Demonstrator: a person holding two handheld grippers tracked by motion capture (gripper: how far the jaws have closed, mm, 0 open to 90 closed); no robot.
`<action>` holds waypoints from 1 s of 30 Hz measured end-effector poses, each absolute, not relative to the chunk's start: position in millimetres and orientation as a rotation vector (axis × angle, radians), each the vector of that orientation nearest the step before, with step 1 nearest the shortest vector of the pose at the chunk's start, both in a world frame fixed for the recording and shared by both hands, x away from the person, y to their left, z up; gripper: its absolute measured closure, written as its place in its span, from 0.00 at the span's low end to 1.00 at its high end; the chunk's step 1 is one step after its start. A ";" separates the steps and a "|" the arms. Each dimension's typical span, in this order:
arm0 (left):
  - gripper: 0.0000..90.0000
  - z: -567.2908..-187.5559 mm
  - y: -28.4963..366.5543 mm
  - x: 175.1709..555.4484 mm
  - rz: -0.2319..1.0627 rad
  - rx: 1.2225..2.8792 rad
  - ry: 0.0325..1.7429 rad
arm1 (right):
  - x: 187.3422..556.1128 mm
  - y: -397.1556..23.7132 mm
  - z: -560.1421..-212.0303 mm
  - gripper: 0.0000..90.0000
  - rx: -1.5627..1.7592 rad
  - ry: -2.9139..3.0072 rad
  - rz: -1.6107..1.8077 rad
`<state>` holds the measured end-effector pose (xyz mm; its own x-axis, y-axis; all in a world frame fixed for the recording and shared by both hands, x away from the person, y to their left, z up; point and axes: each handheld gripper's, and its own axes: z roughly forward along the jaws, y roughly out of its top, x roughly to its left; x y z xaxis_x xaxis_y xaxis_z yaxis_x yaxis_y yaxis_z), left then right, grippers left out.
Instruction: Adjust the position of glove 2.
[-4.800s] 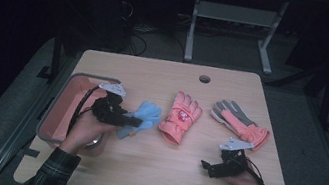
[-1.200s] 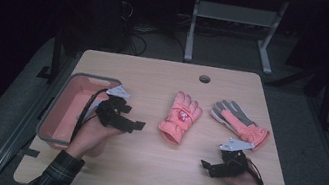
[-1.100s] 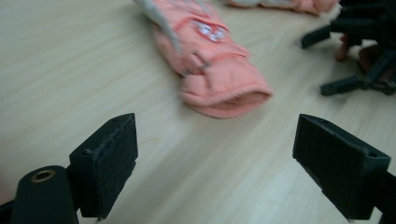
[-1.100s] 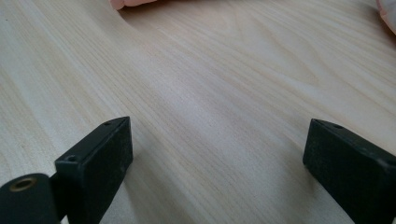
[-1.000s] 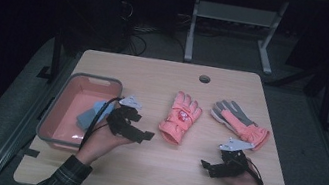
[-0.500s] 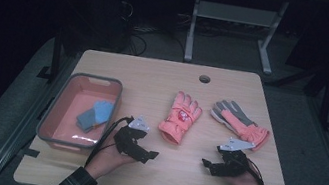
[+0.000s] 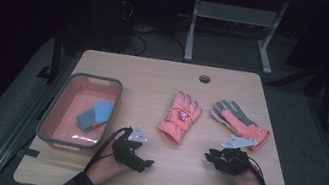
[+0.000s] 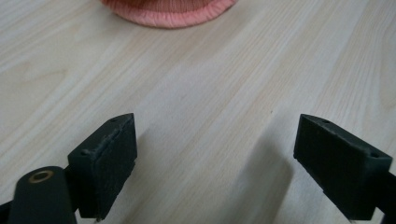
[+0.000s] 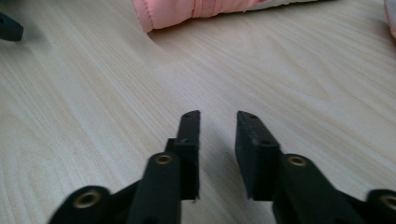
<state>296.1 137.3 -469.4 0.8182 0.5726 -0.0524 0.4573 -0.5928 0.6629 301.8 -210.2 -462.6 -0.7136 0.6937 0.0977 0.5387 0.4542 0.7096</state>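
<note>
Both tongs sit low on the table [image 7: 164, 80], nothing in either. High view: left gripper [image 7: 139, 162] near the front edge, just right of the bin [image 7: 48, 121], jaws spread; right gripper [image 7: 215, 158] further right, in front of the grey-pink glove [image 7: 240, 125]. Pink glove [image 7: 178, 124] lies flat mid-table between the two, cuff toward the person, fingers away. Blue glove [image 7: 96, 114] already in the bin.

Left gripper view: left gripper [image 8: 224, 163] wide open over bare wood, pads apart, pink glove cuff [image 8: 170, 11] ahead at the top edge, not touched.

Right gripper view: right gripper [image 9: 218, 154] has just been closing, jaws now nearly together with only a narrow gap, nothing between them. Pink fabric [image 9: 187, 11] ahead, apart from the tips; which glove, can't tell.

Handling, judged: the pink glove is light, soft, padded, limp. It will sag and fold when lifted, not slippery, not fragile. Best hold looks like the ribbed cuff, nearest the left gripper, thick enough to pinch; a flat palm grab would likely just slide over the fabric. Next likely move: left gripper forward onto the cuff.
</note>
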 end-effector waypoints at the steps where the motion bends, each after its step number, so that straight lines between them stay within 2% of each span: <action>1: 0.14 -470.6 138.6 294.9 0.220 2.294 0.746 | 301.9 -210.9 -461.1 0.87 1.067 2.494 1.107; 6: 0.14 -475.0 144.5 291.2 0.270 2.287 0.679 | 303.3 -214.6 -452.5 0.97 1.059 2.482 1.124; 10: 0.14 -477.4 147.9 290.5 0.272 2.261 0.661 | 308.4 -219.0 -444.7 0.99 1.069 2.479 1.094; 22: 0.14 -477.4 148.3 290.2 0.273 2.262 0.662 | 351.5 -272.7 -415.8 1.00 1.171 2.354 1.043; 30: 0.14 -477.4 148.4 290.3 0.272 2.262 0.661 | 376.5 -298.2 -411.9 1.00 1.233 2.273 0.978</action>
